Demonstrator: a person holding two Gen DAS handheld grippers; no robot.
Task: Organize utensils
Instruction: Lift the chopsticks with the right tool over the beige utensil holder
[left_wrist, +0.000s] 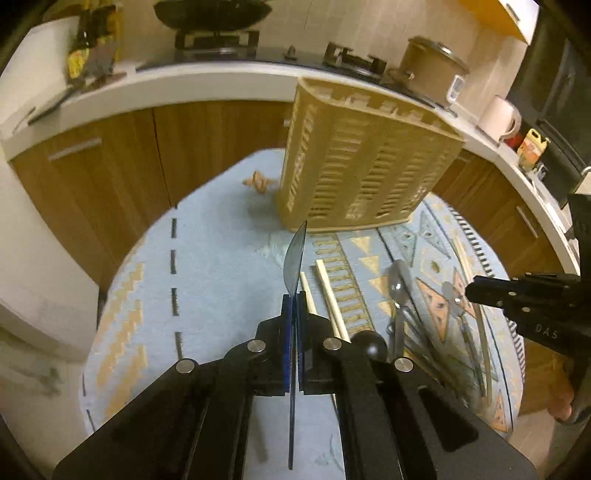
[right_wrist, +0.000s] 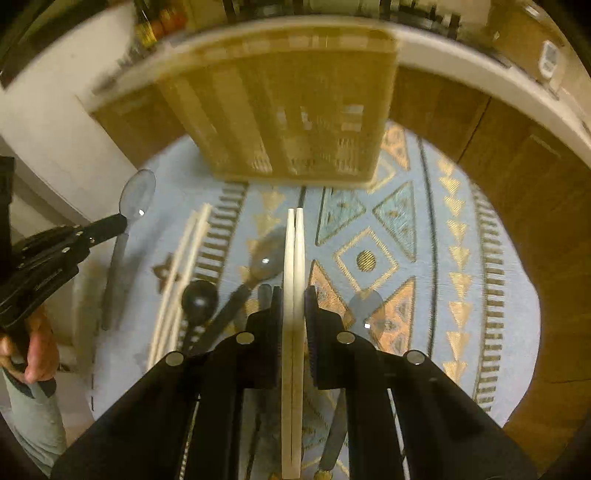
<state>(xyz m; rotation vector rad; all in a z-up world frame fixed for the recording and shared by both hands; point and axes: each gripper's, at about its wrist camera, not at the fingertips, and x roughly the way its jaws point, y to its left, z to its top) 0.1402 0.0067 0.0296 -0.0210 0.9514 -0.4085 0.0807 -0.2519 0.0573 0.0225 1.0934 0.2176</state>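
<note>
Blue-grey translucent plastic is what we see clamped in our left gripper (left_wrist: 294, 295): a spoon (left_wrist: 295, 254) held edge-on between the closed pads, its bowl pointing up and away toward the far side of the table. From the right wrist view the same spoon (right_wrist: 137, 195) shows its round bowl, raised above the left part of the table. Our right gripper (right_wrist: 294, 295) is closed on a pair of pale chopsticks (right_wrist: 294, 280), held side by side and pointing straight ahead. Beyond both grippers stands the beige slotted utensil caddy (left_wrist: 365, 162), upright at the far side of the table, blurred in the right wrist view (right_wrist: 295, 110). It rests on a light blue tablecloth (left_wrist: 221, 258) patterned with gold and orange triangles. On the cloth, just right of our left gripper, lies another pair of chopsticks (left_wrist: 328, 291), and further right a loose pile of grey spoons (left_wrist: 400, 291) with handles crossing; we cannot count them surely. A black ladle-like scoop (left_wrist: 369, 343) sits near the left gripper's right finger, its round head also visible in the right wrist view (right_wrist: 199, 297). A small tan knotted object (left_wrist: 260, 182) lies on the cloth left of the caddy. Behind the table runs a white counter (left_wrist: 184, 81) over wooden cabinets, carrying a gas stove (left_wrist: 218, 40) and a brown cooker (left_wrist: 432, 70).
</note>
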